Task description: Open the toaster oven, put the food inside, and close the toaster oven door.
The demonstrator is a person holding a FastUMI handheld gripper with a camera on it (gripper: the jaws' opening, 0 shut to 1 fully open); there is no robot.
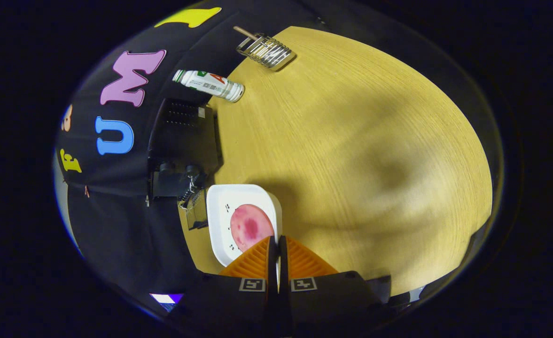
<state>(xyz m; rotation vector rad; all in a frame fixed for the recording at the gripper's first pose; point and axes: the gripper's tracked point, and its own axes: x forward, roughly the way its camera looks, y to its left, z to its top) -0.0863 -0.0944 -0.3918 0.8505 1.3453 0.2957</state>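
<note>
Standing by the booth, I noted these things, from the tongs outward.

Gripper [276,240]: its two fingers were pressed almost together, with only a thin slit between the tips; whether they pinched the plate's edge I could not tell.

Plate [220,220]: white, squarish with rounded corners, flat on the wooden table; its near edge lay right at the fingertips and seemed to run into the slit between them.

Food [250,226]: a round pinkish-red slice with a darker blotch in its middle, lying on the plate just ahead of the fingertips and partly hidden by one finger.

Table [351,164]: light wood grain, with soft shadows falling across it beyond the fingers.

Toaster oven [182,145]: a black box beyond the plate, set against the booth's dark cloth wall; two knobs showed on its side nearest the plate, and its glass door [196,213] appeared swung open, ending just beside the plate's edge.

Bottle [209,85]: white with a printed label, beyond the toaster oven, near the table's edge.

Wire rack [264,49]: a small metal holder, farthest off, past the bottle, with a wooden stick [245,32] poking out of it.
</note>
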